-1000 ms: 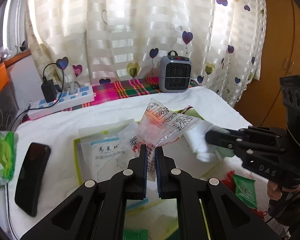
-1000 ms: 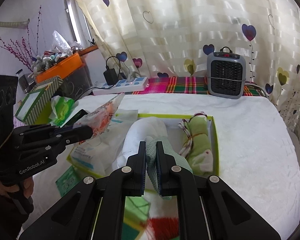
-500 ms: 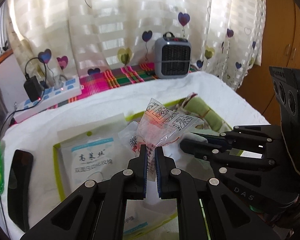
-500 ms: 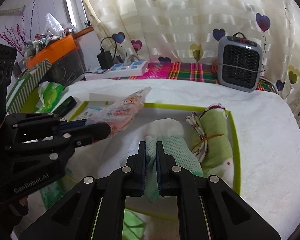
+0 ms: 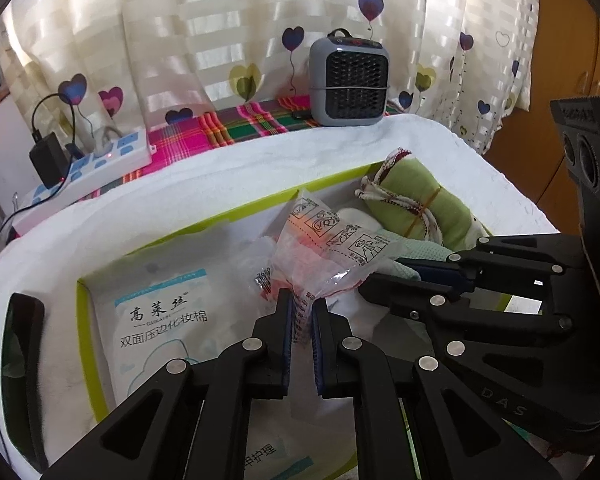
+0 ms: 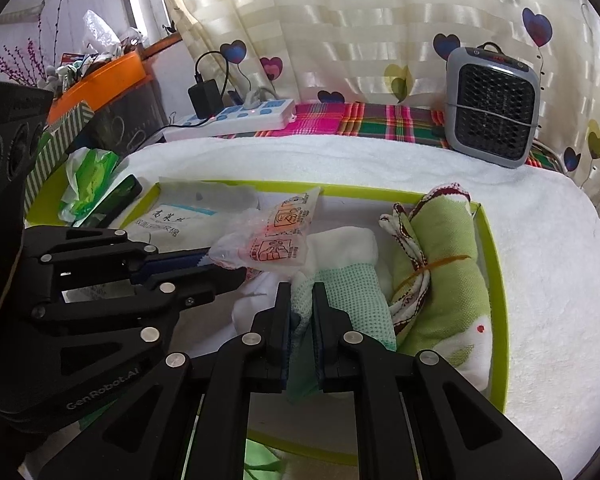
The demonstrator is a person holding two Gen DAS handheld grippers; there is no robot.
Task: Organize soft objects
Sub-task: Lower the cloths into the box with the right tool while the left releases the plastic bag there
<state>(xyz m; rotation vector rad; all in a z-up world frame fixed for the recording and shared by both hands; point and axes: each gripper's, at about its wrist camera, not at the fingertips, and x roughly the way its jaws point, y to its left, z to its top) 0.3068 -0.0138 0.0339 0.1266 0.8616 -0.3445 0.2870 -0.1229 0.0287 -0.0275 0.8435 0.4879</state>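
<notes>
two wrist fisheyes, angled down, close over the green-rimmed tray (image 5: 85,344) (image 6: 496,264), shared by both

A grey heater (image 5: 349,82) stands at upper centre of the left view, on a plaid cloth (image 5: 236,124) before a heart-print curtain (image 5: 228,20). A white power strip (image 5: 88,160) with a black charger (image 5: 48,162) plugged in lies at left, and a dark phone (image 5: 20,364) lies along the lower left edge. In the right view's upper left sit an orange bin (image 6: 100,84), a striped box (image 6: 56,148) and a green tissue pack (image 6: 90,178).
</notes>
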